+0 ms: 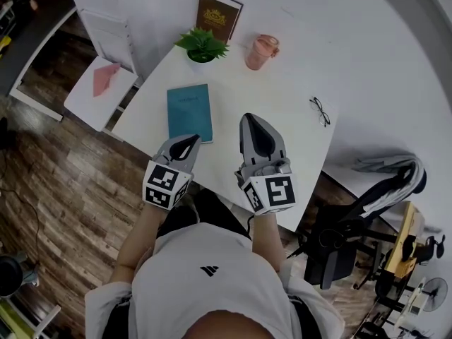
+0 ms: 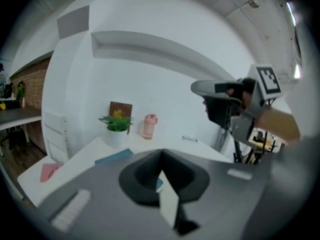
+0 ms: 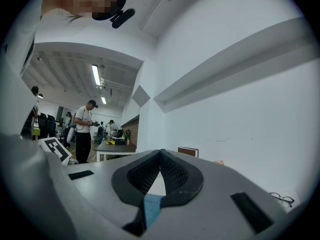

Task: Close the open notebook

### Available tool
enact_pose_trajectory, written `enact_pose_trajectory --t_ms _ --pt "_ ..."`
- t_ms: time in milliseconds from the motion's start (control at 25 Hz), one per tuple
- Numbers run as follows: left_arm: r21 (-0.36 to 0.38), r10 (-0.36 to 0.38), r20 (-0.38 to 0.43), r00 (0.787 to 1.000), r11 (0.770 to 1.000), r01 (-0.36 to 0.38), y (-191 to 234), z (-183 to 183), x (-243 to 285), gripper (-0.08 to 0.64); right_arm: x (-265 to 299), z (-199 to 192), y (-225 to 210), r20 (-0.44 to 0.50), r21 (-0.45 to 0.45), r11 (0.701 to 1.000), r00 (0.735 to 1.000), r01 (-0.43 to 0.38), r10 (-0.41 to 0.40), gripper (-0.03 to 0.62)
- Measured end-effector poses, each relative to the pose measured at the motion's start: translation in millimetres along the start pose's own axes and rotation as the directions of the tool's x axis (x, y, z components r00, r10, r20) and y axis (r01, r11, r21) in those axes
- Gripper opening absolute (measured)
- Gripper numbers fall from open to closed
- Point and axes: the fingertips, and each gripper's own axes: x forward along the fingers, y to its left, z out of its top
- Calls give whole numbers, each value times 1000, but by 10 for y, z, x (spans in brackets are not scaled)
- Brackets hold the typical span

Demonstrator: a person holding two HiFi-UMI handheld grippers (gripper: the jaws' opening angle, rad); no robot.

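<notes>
- The teal rectangular notebook (image 1: 189, 111) lies flat and closed, cover up, on the white rectangular table (image 1: 282, 147), in the table's left half near the front edge.
- The left gripper (image 1: 192, 140), grey with a black-and-white marker cube, has its jaws pressed together with nothing between them. In the head view its tips overlap the notebook's near right corner, with the notebook at 12 o'clock from them. Whether they touch it cannot be told.
- The left gripper view shows that gripper (image 2: 161, 153) above the tabletop, with the notebook (image 2: 114, 157) lower down at about 9 o'clock of the tips.
- The right gripper (image 1: 253, 119) hangs over bare table at 3 o'clock of the notebook, apart from it. In the right gripper view its ribbed black pads (image 3: 172, 171) meet at the tips, empty.
- At 12 o'clock of the notebook stands a green leafy plant (image 1: 201, 46) in a white pot, with a brown book (image 1: 218, 16) upright behind it against the wall.
- A pink lidded cup (image 1: 262, 51) stands at 3 o'clock of the plant.
- Thin-framed glasses (image 1: 319, 111) lie near the table's right edge.
</notes>
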Motion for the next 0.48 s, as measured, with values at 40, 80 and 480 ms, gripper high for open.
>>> enact_pose_trajectory --t_ms 40,80,480 --pt "-1 11 17 1000 1000 -11 18 45 -61 8 -13 7 27 2 -1 1000 1000 -2 2 -3" --pt "-2 22 33 999 1000 -22 33 88 -121 8 -26 12 54 3 -2 1000 1000 -5 5 -3" --pt "-6 145 162 976 989 -146 175 441 -664 9 -136 99 299 20 -20 999 999 -27 28 -3"
